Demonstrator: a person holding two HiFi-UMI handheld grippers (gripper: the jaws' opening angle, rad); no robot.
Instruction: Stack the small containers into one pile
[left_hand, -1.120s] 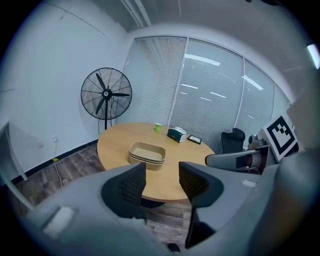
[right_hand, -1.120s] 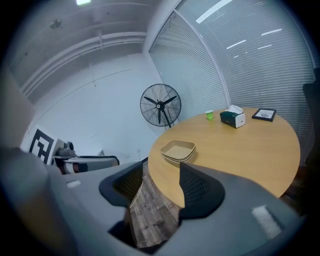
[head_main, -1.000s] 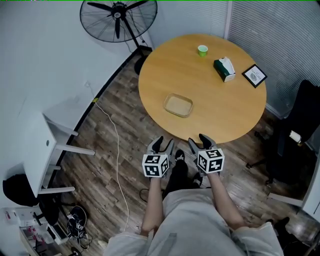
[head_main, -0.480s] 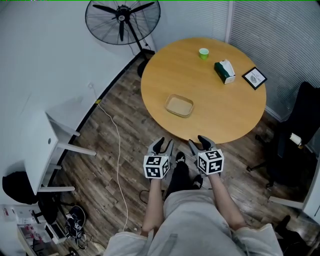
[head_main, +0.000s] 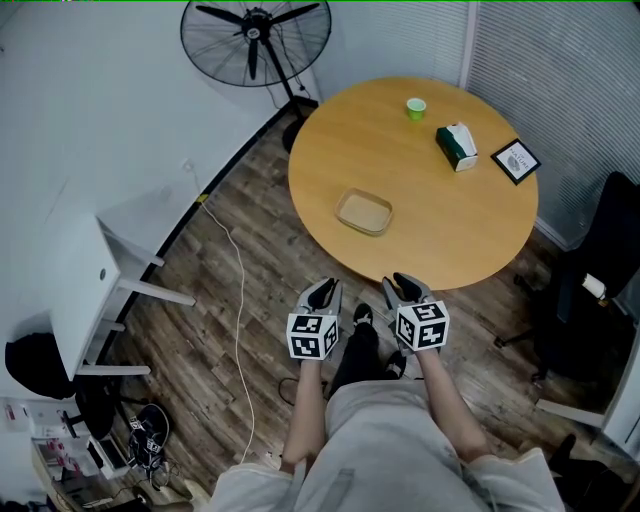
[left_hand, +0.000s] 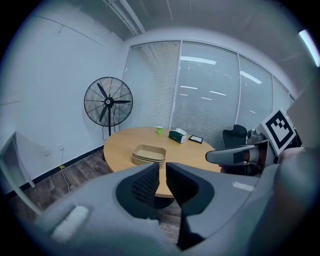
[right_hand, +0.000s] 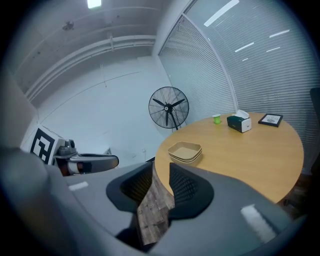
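Resting open side up on the near left part of the desk (head_main: 450, 225), the small containers (head_main: 364, 211) sit nested in one pile. Its long axis runs roughly along the desk edge nearest the grippers. The left gripper (head_main: 325, 292) and right gripper (head_main: 405, 287) hover just off that edge, well apart from the pile. Their jaws have just been closing, each with a narrow gap left and nothing between them.

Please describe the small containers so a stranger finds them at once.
Find the round wooden table beside the fan. On its near side sits a stack of containers: shallow, tan, rounded rectangles, unlike the green cup and tissue box farther back.
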